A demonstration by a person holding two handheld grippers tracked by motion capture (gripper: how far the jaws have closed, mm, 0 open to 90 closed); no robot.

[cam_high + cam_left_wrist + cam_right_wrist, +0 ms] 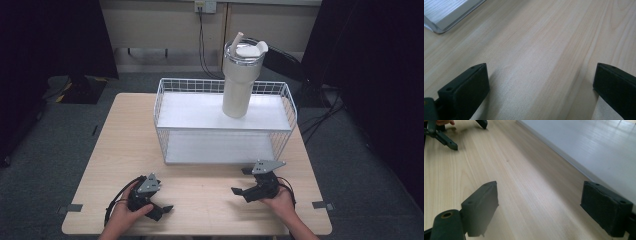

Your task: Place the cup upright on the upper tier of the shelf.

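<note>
Tall cream tumbler (239, 80) standing upright on the top shelf of a white wire rack (165, 95), toward the right half, lid and straw on top. Rack set at the far middle of the wooden table (120, 145), lower shelf bare, open side facing the person. Probably parked high so the cup can be lifted off from the front.

Left gripper (159, 200) low at the near left of the table, held in a hand (122, 217), nose turned toward the middle. Jaws spread wide in the left gripper view, bare wood between them, nothing held or touched; corner of the rack's base (446, 15) at upper left.

Right gripper (242, 181) at the near right, just in front of the rack, also gripped by a hand (280, 200). Jaws wide apart in the right gripper view, empty, with the white lower shelf (586, 147) close along one side and the other gripper farther off.

Both well apart from the tumbler; likely a resting start before a reach.
</note>
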